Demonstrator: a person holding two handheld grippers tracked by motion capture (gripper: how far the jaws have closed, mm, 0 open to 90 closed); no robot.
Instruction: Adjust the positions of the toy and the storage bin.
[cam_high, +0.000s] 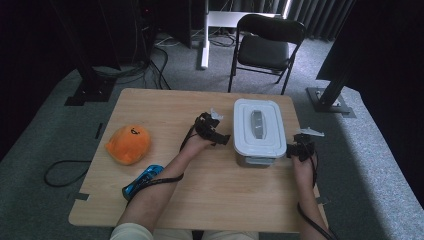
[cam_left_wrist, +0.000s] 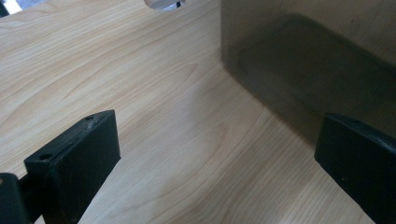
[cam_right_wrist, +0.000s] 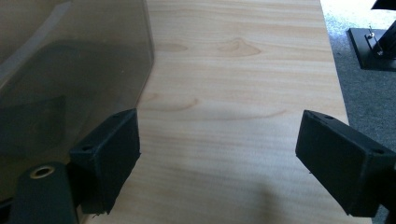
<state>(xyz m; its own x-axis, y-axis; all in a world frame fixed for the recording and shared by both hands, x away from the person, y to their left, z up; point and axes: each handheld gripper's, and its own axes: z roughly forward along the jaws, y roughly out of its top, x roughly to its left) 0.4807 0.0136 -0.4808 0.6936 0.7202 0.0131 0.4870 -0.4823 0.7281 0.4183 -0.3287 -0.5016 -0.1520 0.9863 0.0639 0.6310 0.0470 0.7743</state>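
With both grippers' fingers (cam_left_wrist: 70, 163) spread empty, bring the lidded storage box's (cam_high: 259, 131) smoky walls squarely between them, then squeeze evenly.

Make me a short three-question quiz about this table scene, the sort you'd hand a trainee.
1. True or false: the lid is on the storage box.
2. Which thing lies nearest the table's left edge? A) blue object B) orange plush toy C) storage box
3. How do the jaws of the left gripper and right gripper stand, and what do they hold?

Key
1. True: the white lid covers the box.
2. B.
3. Both stand wide open and hold nothing; one gripper sits at each side of the box.
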